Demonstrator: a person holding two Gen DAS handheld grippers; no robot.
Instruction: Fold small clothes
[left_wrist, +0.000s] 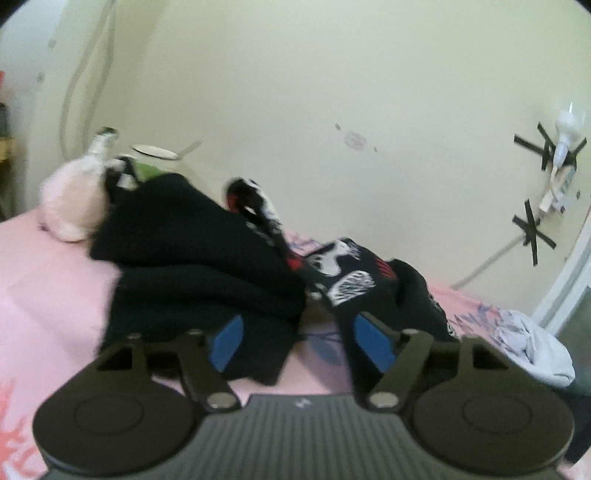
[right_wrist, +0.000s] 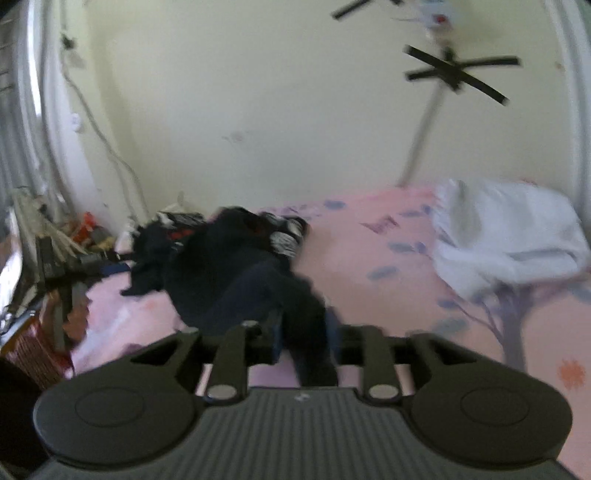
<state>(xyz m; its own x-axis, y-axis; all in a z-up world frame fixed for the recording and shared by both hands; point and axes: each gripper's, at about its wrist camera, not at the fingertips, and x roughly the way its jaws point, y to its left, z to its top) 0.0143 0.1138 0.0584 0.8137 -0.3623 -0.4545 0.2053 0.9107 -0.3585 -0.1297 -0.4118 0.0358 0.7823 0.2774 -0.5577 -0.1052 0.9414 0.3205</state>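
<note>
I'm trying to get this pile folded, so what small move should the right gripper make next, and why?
Probably draw the dark garment a little further from the heap of black clothes onto bare pink sheet. A strip of it lies between the right gripper fingers, though blur hides whether they press it.

A pale cream wall (left_wrist: 332, 74) fills the back of the room, marked by black tape crosses (left_wrist: 532, 236) and a thin white cable (right_wrist: 99, 136) trailing down near its left corner. Below it runs the bed, its pink sheet (right_wrist: 369, 251) printed with a purple tree (right_wrist: 513, 321). Beyond the bed's left edge sits blurred clutter (right_wrist: 55, 258), and soft, even light falls throughout.
</note>
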